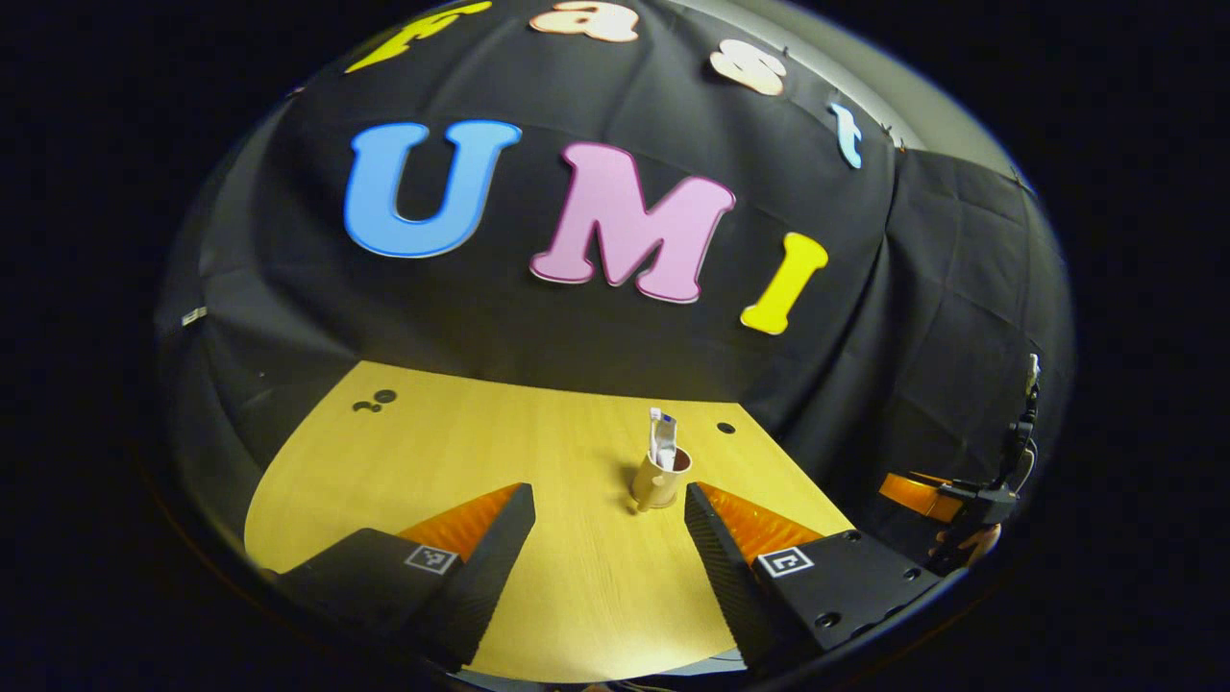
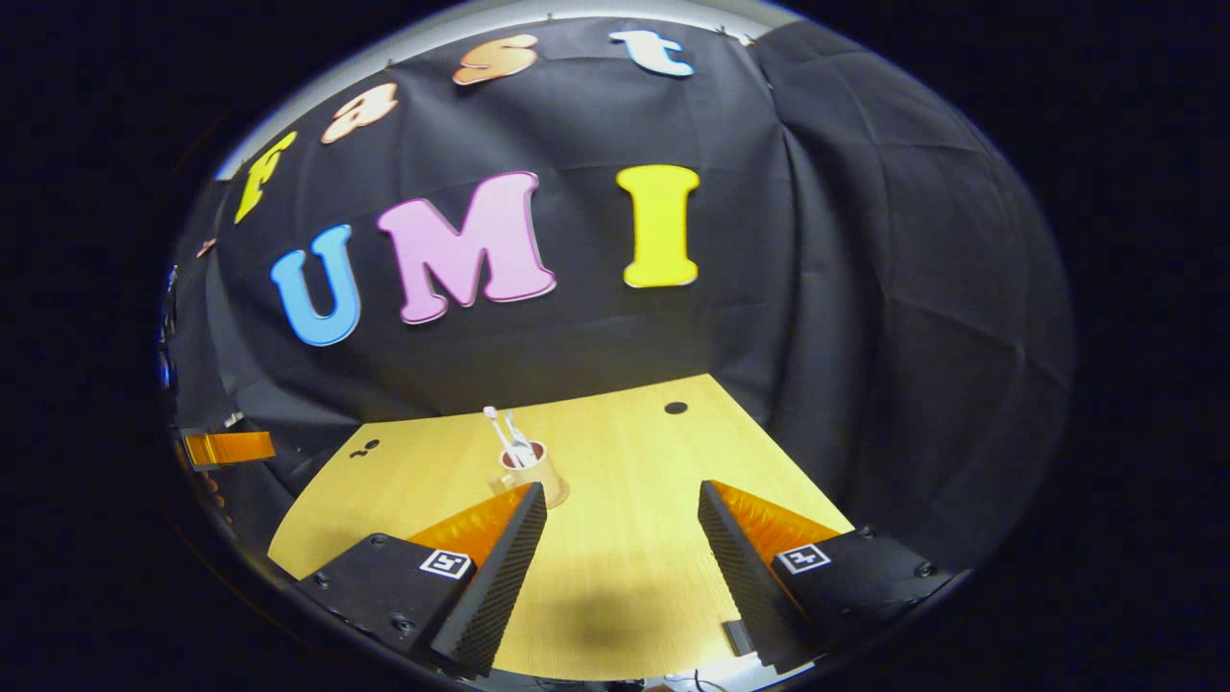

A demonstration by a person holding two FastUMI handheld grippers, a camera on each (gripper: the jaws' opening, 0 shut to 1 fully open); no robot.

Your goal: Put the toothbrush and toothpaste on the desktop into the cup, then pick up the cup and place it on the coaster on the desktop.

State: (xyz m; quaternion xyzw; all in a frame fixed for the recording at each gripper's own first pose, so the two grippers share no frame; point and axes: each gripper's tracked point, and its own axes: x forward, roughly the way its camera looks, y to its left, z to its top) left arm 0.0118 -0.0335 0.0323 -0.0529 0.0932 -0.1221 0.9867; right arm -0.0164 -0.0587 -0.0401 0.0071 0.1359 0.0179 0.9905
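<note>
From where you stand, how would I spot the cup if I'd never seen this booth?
Look at the yellow wooden desktop in front of the black cloth wall. Near its far middle stands a small tan cup, upright, with a toothbrush and toothpaste tube poking out of its top. It is the one upright thing on the bare wood.

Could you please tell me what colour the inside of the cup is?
The cup is beige outside and reddish brown inside, clearest in the left gripper view.

2 raised views, shared desktop
</note>
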